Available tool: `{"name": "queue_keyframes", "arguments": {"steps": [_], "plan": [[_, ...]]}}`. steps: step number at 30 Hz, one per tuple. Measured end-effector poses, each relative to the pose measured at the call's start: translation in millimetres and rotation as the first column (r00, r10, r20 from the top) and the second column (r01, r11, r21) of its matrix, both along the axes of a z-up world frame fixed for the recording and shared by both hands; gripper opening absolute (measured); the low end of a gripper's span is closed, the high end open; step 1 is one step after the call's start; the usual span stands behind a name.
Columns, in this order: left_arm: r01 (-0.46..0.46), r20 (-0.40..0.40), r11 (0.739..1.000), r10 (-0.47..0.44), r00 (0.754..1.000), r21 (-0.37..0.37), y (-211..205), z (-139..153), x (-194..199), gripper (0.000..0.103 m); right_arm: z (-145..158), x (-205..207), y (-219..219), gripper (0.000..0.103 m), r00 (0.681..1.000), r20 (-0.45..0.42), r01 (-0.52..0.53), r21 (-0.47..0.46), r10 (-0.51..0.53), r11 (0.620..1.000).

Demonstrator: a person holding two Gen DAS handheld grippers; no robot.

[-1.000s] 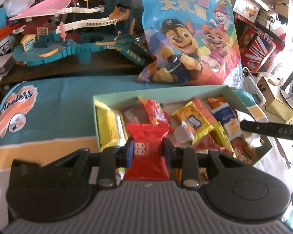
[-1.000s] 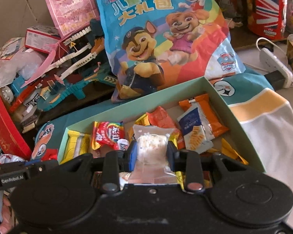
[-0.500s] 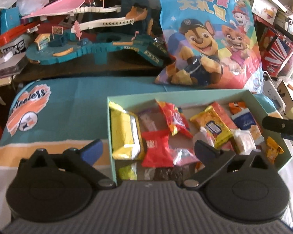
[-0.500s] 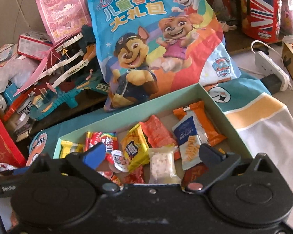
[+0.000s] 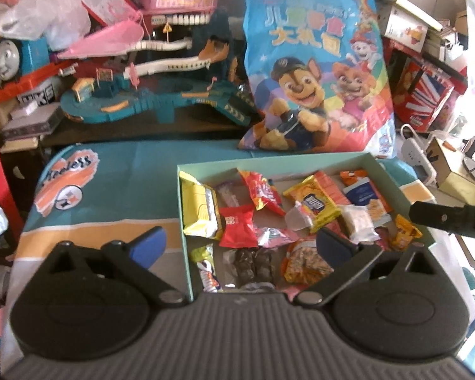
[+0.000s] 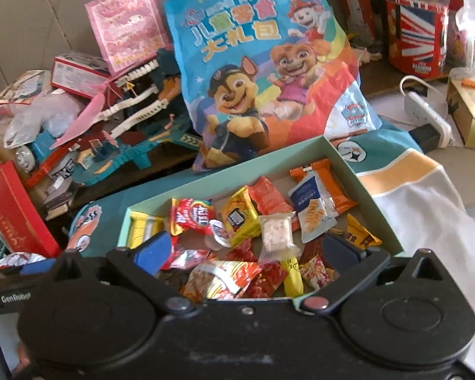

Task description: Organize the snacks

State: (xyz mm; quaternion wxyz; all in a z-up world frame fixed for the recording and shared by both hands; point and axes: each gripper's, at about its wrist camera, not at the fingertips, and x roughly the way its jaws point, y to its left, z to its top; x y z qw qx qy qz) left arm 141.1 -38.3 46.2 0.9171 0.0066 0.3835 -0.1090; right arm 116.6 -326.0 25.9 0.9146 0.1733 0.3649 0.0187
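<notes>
A pale green box [image 5: 269, 162] [image 6: 237, 175] lies on a teal cloth [image 5: 120, 186] and holds several snack packets. My left gripper [image 5: 240, 243] hovers open over the box's near left corner, nothing between its blue pads. Just beyond it a red packet [image 5: 237, 226] lies among the others. My right gripper [image 6: 245, 250] is open above the box's near side, with a clear packet of white cake [image 6: 275, 232] [image 5: 359, 223] lying loose in the box ahead of it. A big blue snack bag with cartoon dogs [image 5: 316, 72] [image 6: 262, 72] stands behind the box.
A teal toy track set [image 5: 148, 95] and a pink gift bag [image 6: 126, 22] crowd the back left. A red flag-pattern tin [image 6: 418, 38] and a white power strip [image 6: 427, 110] sit at the back right. A black part of the other gripper [image 5: 449, 218] reaches in from the right.
Both grippers opened wide. The left let go of the red packet, the right the clear cake packet; both packets now lie in the box. Both grippers drew back and up.
</notes>
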Motion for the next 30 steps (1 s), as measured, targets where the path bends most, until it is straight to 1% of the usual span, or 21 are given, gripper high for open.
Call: {"name": "queue_keyframes", "arguments": {"steps": [6,9,12,15,22,27,30], "plan": [[0.004,0.054,1.000,-0.005,0.999,0.017,2.0,25.2,-36.2,0.103,25.1,-36.6,3.3,0.103,0.999,0.040,-0.009,-0.015,0.009,1.000],[0.003,0.067,1.000,-0.004,0.998,0.014,5.4,32.0,-53.3,0.103,32.2,-54.9,3.1,0.103,0.998,0.054,-0.006,-0.020,0.007,1.000],[0.001,0.068,1.000,-0.002,0.998,0.015,9.4,32.1,-67.5,0.103,34.9,-72.0,2.0,0.103,0.998,0.063,-0.002,-0.024,0.004,1.000],[-0.026,0.061,0.999,0.024,0.998,0.024,14.8,27.6,-80.8,0.103,34.2,-86.4,1.9,0.103,0.998,0.058,-0.004,-0.040,0.007,0.999],[-0.046,0.017,0.999,0.046,0.999,-0.001,28.8,8.5,-103.4,0.103,22.8,-111.1,3.9,0.103,0.999,0.031,-0.007,-0.072,0.010,0.997],[-0.060,-0.014,0.998,0.060,0.998,0.026,31.4,-9.3,-110.7,0.103,2.6,-119.0,2.8,0.103,1.000,-0.024,-0.004,-0.070,0.002,0.998],[-0.060,-0.061,0.998,0.061,0.996,0.019,34.0,-21.2,-108.7,0.103,-9.7,-120.4,2.5,0.103,0.998,-0.064,0.001,-0.071,-0.006,0.997]]}}
